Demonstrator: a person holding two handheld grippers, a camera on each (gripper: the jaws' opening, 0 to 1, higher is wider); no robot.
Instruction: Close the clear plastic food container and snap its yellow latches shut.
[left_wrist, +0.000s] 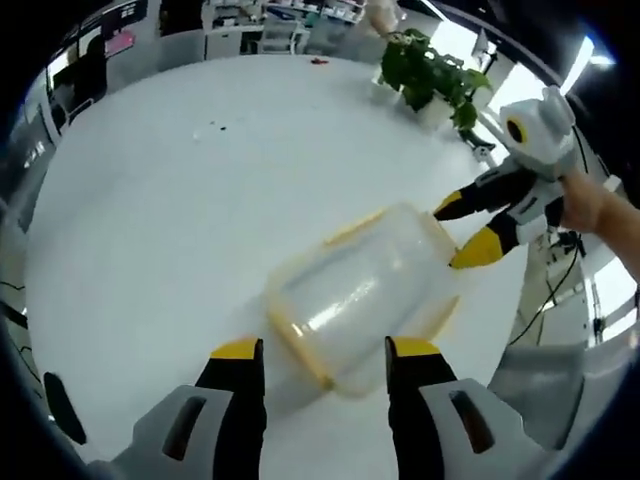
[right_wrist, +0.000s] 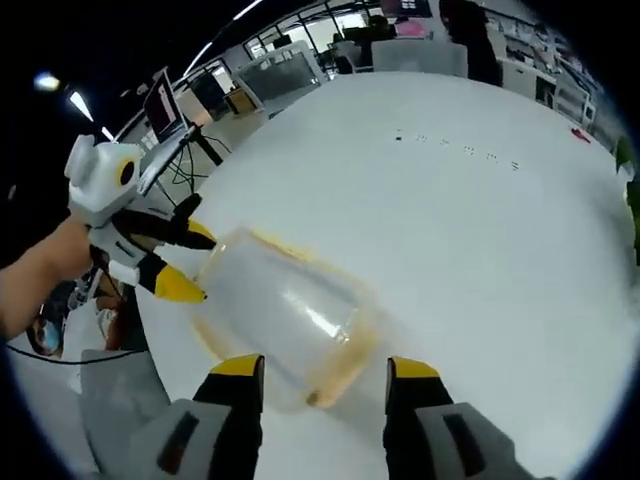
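Note:
A clear plastic food container (left_wrist: 355, 300) with yellow latches lies blurred on the white table (left_wrist: 180, 220). Its lid looks to be on, and yellow strips run along its edges. My left gripper (left_wrist: 325, 350) is open, its yellow-tipped jaws on either side of the container's near end. My right gripper (left_wrist: 465, 228) comes in from the right, open at the far end, held by a hand (left_wrist: 600, 205). In the right gripper view the container (right_wrist: 285, 310) sits just ahead of my open right gripper (right_wrist: 325, 367), and the left gripper (right_wrist: 190, 260) stands open at its other end.
A potted green plant (left_wrist: 430, 75) stands at the table's far right edge. Small dark specks (left_wrist: 215, 128) lie on the far tabletop. A laptop on a stand (right_wrist: 165, 100) and office desks (right_wrist: 400, 50) sit beyond the table.

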